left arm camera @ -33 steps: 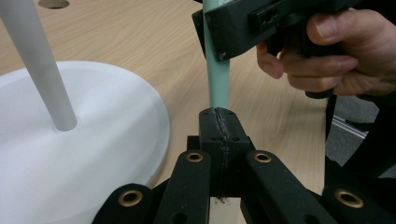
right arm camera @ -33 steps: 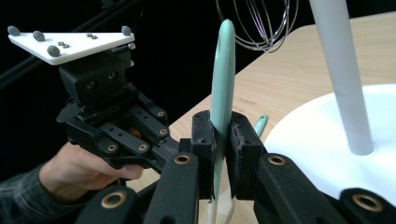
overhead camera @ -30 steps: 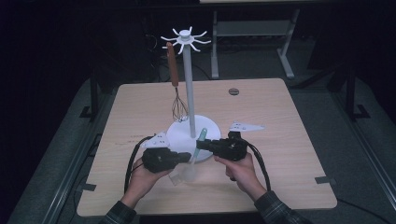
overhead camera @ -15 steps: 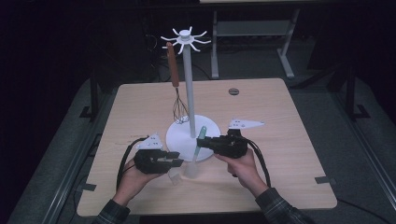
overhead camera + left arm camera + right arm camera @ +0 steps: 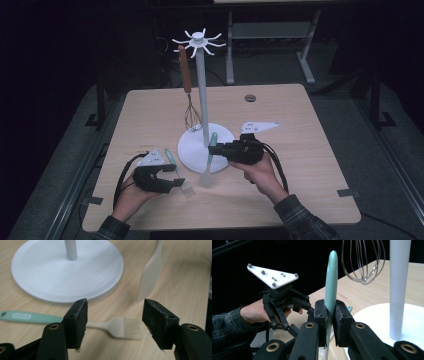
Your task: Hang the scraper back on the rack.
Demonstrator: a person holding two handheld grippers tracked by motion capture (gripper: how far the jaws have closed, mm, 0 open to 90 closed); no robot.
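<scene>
Slipping is the main risk: the right hand-held gripper (image 5: 330, 315) pinches the spatula (image 5: 331, 280) by its narrow mint handle, and the pale blade hanging below could swing or twist out when it is lifted toward the rack (image 5: 200, 95). The left hand-held gripper (image 5: 115, 326) has just been opening; its jaws stand spread with nothing pressed between them, just above the pastry brush (image 5: 75, 323), which lies flat on the desk (image 5: 310, 150), seemingly released, its bristles pale and its handle mint.
</scene>
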